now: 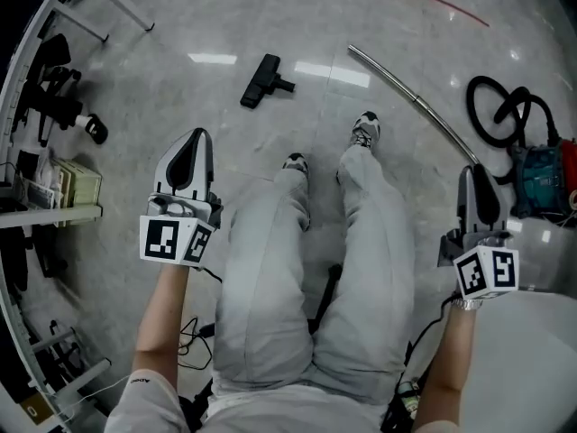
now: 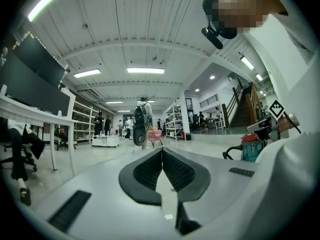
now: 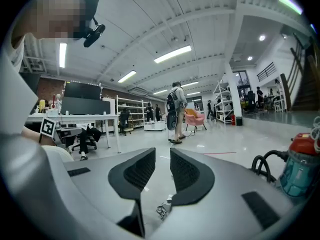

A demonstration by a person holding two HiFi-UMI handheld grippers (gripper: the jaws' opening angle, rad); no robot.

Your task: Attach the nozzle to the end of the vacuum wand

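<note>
**Both hand-held grippers empty, nozzle and wand lying on the floor**

Here's the left hand-held gripper (image 2: 162, 153): jaws pressed together, tips touching, nothing between them. Over to the right hand-held gripper (image 3: 162, 159): jaws spread a little, a clear gap, nothing in it. Each is held out in front, one either side of the person's legs (image 1: 306, 278). Out ahead on the floor (image 1: 180, 25), the black nozzle (image 1: 261, 81) lies beyond the left shoe (image 1: 295, 162). It's well apart from the long metal wand (image 1: 410, 97), which runs diagonally toward the teal vacuum (image 1: 541, 174) and its looped black hose (image 1: 500, 111) on the right.
</note>
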